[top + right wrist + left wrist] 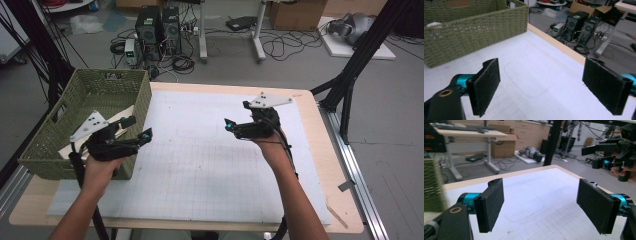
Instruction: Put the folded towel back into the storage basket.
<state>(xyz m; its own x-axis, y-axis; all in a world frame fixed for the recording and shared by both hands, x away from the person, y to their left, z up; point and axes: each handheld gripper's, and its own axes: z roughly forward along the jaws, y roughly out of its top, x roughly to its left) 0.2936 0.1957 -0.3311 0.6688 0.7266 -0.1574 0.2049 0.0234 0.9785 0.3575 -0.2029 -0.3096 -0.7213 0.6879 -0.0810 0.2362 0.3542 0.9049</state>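
A light wooden tabletop (330, 165) carries a white gridded mat (210, 170) across most of its surface, while a green woven basket (55, 135) stands at its left edge, overlapping the mat.

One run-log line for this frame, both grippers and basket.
left gripper: open, empty | right gripper: open, empty | basket: table's left edge

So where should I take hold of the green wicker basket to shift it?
Probably the basket's near right wall rim, from above with the left gripper, whose jaws stand open beside it. The rim is thin and upright. The handle slot in the left wall is another option.
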